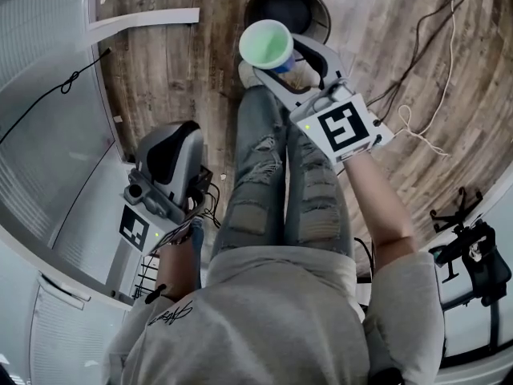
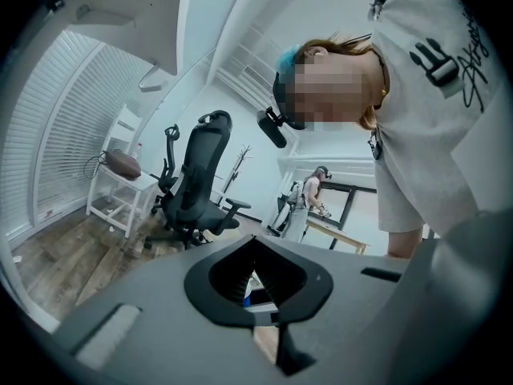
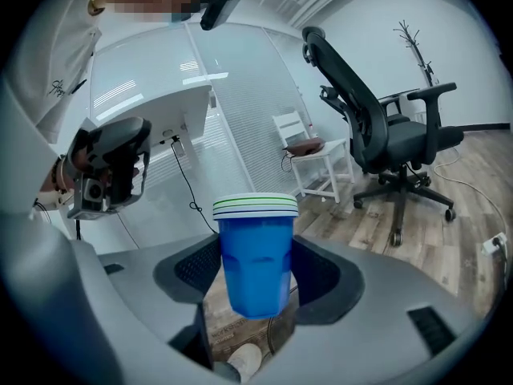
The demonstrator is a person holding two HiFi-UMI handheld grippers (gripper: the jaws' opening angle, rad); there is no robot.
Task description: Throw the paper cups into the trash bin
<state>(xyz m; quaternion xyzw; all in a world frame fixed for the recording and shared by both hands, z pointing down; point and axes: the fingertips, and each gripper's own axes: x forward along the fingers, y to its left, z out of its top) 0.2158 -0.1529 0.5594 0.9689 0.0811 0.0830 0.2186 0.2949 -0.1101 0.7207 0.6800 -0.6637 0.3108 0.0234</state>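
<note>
Gripping a stack of blue paper cups (image 3: 255, 251) upright by its sides, my right gripper (image 3: 256, 277) hovers with the trash bin (image 1: 314, 0) just beyond, below the jaws. My left gripper (image 2: 255, 283) hangs well apart, jaws together, empty.

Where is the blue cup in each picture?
Head view: the blue paper cups are at the top middle, held in the right gripper, over the trash bin.
Left gripper view: not clearly in it; only a tiny blue speck shows beyond the jaws.
Right gripper view: dead centre, between the jaws.
Shared landmark: the black office chair, left of centre and upper right in the two gripper views.
</note>
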